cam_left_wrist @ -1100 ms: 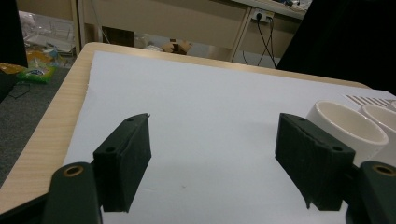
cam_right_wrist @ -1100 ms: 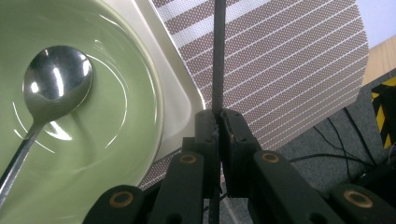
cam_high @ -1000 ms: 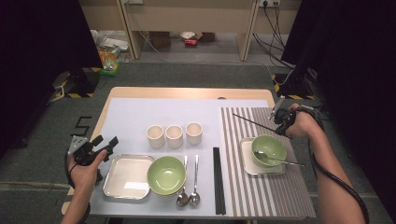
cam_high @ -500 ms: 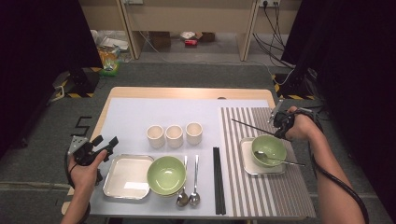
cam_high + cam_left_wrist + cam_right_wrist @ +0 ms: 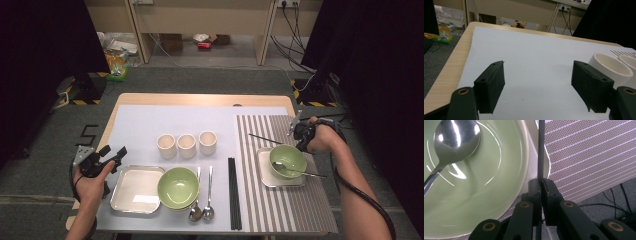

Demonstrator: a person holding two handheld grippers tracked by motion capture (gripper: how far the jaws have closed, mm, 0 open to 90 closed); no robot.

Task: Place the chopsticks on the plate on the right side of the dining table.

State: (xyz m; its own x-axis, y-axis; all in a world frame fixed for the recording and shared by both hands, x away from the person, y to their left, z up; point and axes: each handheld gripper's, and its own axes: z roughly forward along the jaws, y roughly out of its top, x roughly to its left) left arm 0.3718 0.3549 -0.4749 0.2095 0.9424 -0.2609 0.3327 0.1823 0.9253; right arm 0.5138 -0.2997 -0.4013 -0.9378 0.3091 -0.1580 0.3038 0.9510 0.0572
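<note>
Right gripper (image 5: 541,185): jaws clamped on a single black chopstick (image 5: 540,150).
Chopstick: runs out from the jaws over the striped placemat (image 5: 589,155), just beside the green bowl (image 5: 474,182).
Green bowl: sits on a small tray (image 5: 264,172) with a spoon (image 5: 451,142) inside.
Left gripper (image 5: 539,85): jaws wide apart, nothing between them, well left of the bowl, near three white cups (image 5: 186,145).

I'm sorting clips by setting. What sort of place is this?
Probably a lab or recording room, not a dining room: black curtains flank the table, cables trail across grey carpet, and handheld grippers work the tableware.
</note>
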